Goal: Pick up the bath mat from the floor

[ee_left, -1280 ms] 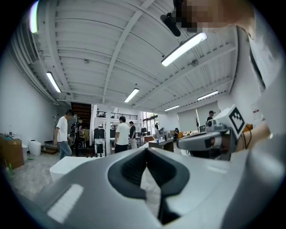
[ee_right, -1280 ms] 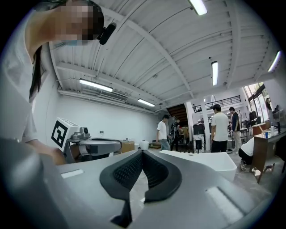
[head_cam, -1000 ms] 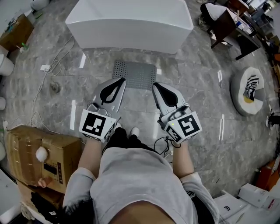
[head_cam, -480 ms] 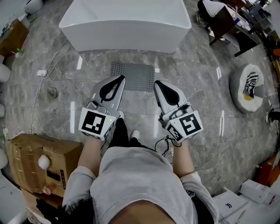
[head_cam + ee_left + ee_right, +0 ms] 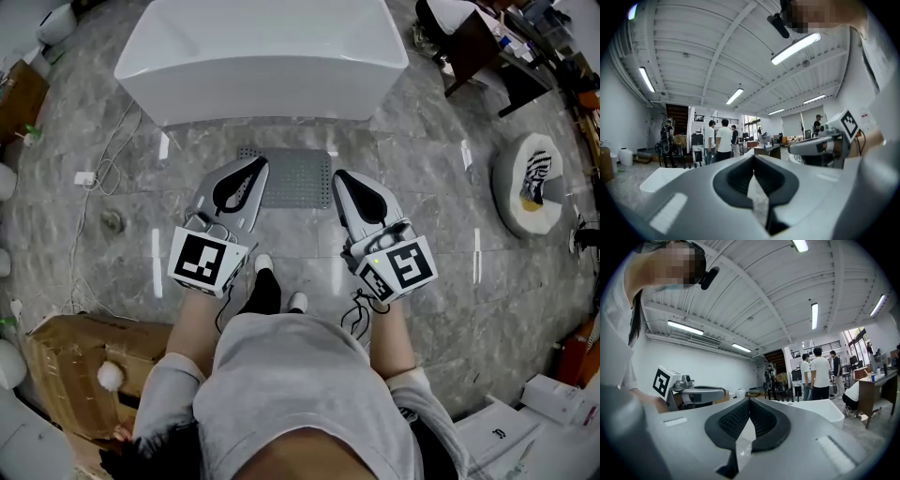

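Note:
A grey dotted bath mat [image 5: 295, 177] lies flat on the marble floor just in front of a white bathtub [image 5: 262, 58]. In the head view my left gripper [image 5: 250, 167] is held above the mat's left part, jaws shut with nothing in them. My right gripper [image 5: 341, 178] is above the mat's right edge, also shut and empty. Both are well above the floor and tilted upward. In the left gripper view the shut gripper [image 5: 753, 161] faces the ceiling and the far room. The right gripper [image 5: 750, 402] does the same in the right gripper view.
A cardboard box [image 5: 70, 375] stands at the lower left, and a cable and socket [image 5: 86, 178] lie at left. A round white pouf [image 5: 528, 187] is at right, with white boxes [image 5: 553, 398] at lower right. People [image 5: 719, 140] stand in the far room.
The bathtub and mat have shifted closer and lower in the head view as the person steps forward. Both grippers stay shut and in about the same pose.

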A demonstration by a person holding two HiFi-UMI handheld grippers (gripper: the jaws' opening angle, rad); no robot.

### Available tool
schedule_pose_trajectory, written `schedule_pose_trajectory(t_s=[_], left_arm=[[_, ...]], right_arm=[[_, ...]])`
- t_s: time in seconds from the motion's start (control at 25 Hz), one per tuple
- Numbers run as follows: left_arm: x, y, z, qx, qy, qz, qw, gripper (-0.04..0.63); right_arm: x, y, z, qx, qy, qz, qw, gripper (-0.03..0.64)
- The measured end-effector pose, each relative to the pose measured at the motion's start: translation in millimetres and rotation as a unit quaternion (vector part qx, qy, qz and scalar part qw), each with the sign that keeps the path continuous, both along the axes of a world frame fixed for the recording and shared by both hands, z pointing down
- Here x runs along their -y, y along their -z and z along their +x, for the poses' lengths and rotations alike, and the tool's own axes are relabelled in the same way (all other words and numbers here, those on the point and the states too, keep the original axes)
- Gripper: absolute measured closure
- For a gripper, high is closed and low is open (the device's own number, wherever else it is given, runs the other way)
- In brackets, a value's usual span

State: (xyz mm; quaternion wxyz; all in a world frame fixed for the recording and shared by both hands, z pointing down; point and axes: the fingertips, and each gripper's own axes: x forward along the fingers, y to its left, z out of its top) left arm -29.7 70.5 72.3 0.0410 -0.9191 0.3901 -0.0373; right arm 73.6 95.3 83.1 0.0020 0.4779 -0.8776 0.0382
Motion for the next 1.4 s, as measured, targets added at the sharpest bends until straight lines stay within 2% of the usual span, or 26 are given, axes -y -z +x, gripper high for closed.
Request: schedule_pose_trajectory(t_s=[0.24,0.56,0.96,1.4], left_arm=[[51.6,-0.8,-19.1,0.006,-0.018,-0.002,0.9998,0.595],[92.9,-12.6,-38.3,0.008,-0.038,-0.009,0.9992,0.595],[131.9,-22.7,-22.0,0.003,-0.035,-0.021,0.9992,0.594],[191.5,-23.1,6.5,-0.001,0.012,-0.023,0.9997,0.595]], right_arm=[[48.1,-0.5,-19.9,0.004,-0.018,-0.004,1.000,0.617],[82.9,-8.8,-41.0,0.009,-0.040,-0.013,0.999,0.616],[116.0,-23.3,-14.2,0.008,-0.056,-0.033,0.998,0.615],[187.5,-20.0,29.1,0.009,-0.026,-0.029,0.999,0.609]])
